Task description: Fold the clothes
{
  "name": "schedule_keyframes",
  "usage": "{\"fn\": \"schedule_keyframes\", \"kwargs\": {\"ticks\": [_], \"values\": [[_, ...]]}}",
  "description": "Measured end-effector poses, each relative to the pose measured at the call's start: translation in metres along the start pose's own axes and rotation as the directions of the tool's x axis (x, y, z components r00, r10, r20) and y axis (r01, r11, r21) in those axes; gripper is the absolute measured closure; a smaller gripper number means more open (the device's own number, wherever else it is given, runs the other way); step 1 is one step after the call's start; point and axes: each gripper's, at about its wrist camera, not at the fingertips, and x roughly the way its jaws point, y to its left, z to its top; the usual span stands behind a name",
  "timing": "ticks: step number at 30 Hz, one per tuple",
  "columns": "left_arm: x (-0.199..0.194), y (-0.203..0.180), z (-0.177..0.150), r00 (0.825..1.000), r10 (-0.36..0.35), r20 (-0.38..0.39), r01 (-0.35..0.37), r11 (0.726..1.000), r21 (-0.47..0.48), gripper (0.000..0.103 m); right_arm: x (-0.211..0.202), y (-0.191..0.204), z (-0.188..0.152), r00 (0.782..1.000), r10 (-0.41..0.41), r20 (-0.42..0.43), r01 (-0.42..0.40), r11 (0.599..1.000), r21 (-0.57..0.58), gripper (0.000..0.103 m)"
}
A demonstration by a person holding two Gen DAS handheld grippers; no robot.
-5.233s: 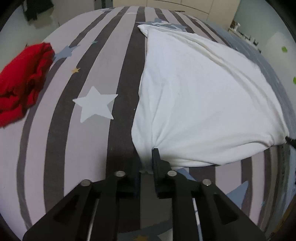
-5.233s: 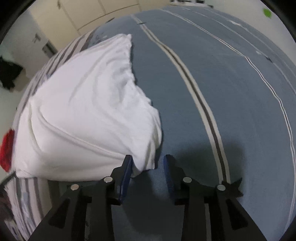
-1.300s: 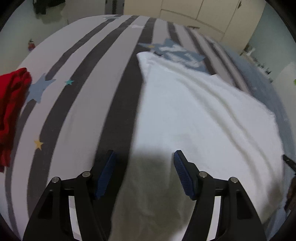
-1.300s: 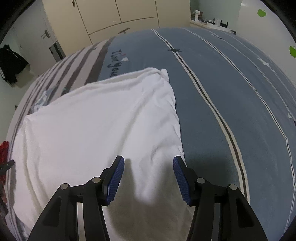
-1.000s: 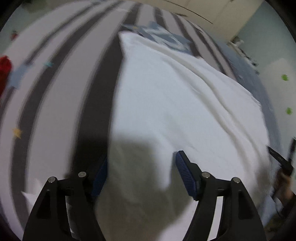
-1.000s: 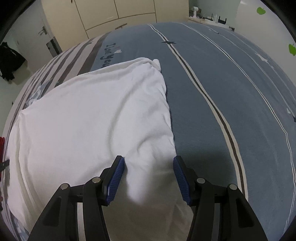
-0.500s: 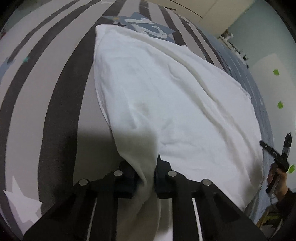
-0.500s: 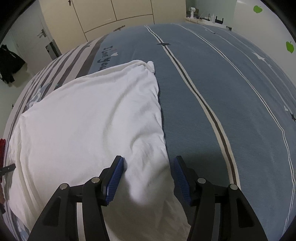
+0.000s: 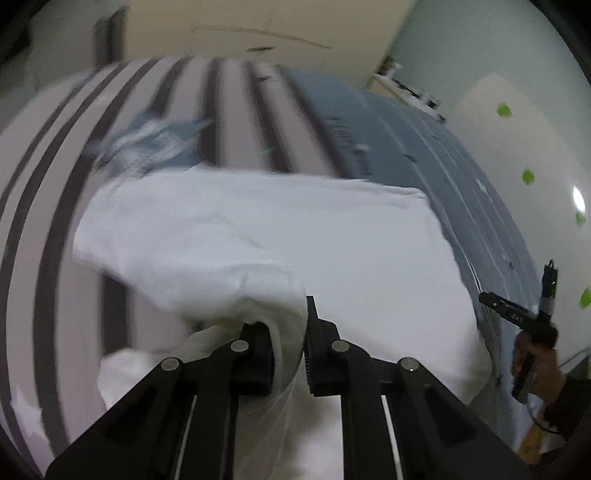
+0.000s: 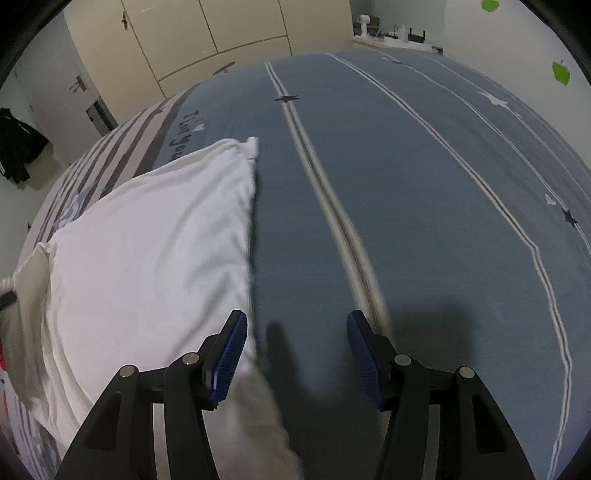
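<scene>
A white garment (image 9: 295,236) lies spread on the bed, across the grey-striped and blue covers. My left gripper (image 9: 290,336) is shut on a bunched fold of its left edge and holds it lifted above the rest of the cloth. In the right wrist view the same white garment (image 10: 155,251) lies at the left. My right gripper (image 10: 293,354) is open over the blue cover, its left finger at the garment's right edge, nothing between the jaws. The right gripper also shows in the left wrist view (image 9: 517,314), held in a hand at the far right.
The bed has a grey-striped cover (image 9: 229,110) on the left and a blue cover with thin stripes (image 10: 424,206) on the right. Cream wardrobe doors (image 10: 221,33) stand behind the bed. A red cloth (image 10: 3,363) peeks in at the far left edge.
My left gripper closed on the garment's left edge and has lifted and carried it over the cloth. My right gripper stayed open and shifted right, off the garment onto the blue cover.
</scene>
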Motion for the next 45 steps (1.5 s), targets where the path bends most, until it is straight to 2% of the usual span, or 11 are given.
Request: {"fn": "schedule_keyframes", "kwargs": {"ticks": [10, 13, 14, 16, 20, 23, 25, 27, 32, 37, 45], "values": [[0.095, -0.207, 0.024, 0.993, -0.113, -0.026, 0.112, 0.993, -0.025, 0.093, -0.022, -0.081, 0.02, 1.0, -0.009, -0.007, 0.009, 1.0, -0.017, 0.051], [0.13, -0.241, 0.025, 0.987, -0.095, -0.126, 0.092, 0.995, -0.031, 0.079, -0.022, -0.098, 0.023, 1.0, 0.003, -0.019, -0.004, 1.0, -0.029, 0.051], [0.138, -0.245, 0.025, 0.982, -0.096, -0.162, 0.089, 0.995, -0.046, 0.068, -0.021, -0.103, 0.024, 1.0, 0.004, -0.026, -0.005, 0.999, -0.034, 0.051], [0.131, -0.242, 0.026, 0.98, -0.132, -0.152, 0.122, 0.99, -0.07, 0.059, -0.016, -0.106, 0.022, 0.999, 0.007, -0.035, -0.009, 0.999, -0.042, 0.051], [0.074, -0.215, 0.027, 0.983, -0.181, -0.021, 0.18, 0.983, -0.045, 0.034, -0.009, -0.108, 0.017, 0.999, 0.025, -0.039, -0.026, 0.999, -0.033, 0.051], [0.032, -0.178, 0.024, 0.985, -0.153, 0.082, 0.156, 0.987, -0.042, 0.023, -0.004, -0.105, 0.012, 0.998, 0.046, -0.043, -0.047, 0.999, -0.014, 0.051], [0.019, -0.145, 0.015, 0.992, -0.083, 0.092, 0.088, 0.995, -0.052, 0.023, -0.002, -0.098, 0.011, 0.997, 0.059, -0.047, -0.06, 0.998, -0.015, 0.051], [0.019, -0.115, 0.0, 0.999, -0.001, 0.044, 0.005, 0.997, -0.078, 0.023, -0.003, -0.084, 0.01, 0.996, 0.08, -0.043, -0.081, 0.997, -0.016, 0.051], [0.013, -0.061, -0.046, 0.991, 0.129, -0.018, -0.131, 0.983, -0.127, 0.023, -0.015, -0.032, 0.005, 0.988, 0.15, -0.032, -0.152, 0.988, -0.039, 0.051], [0.018, -0.037, -0.082, 0.988, 0.132, -0.083, -0.145, 0.971, -0.19, 0.023, -0.028, 0.041, -0.008, 0.974, 0.221, -0.042, -0.224, 0.969, -0.108, 0.051], [0.006, -0.017, -0.1, 0.984, 0.155, -0.089, -0.167, 0.975, -0.146, 0.023, -0.034, 0.142, -0.03, 0.966, 0.249, -0.073, -0.259, 0.942, -0.213, 0.05]]}}
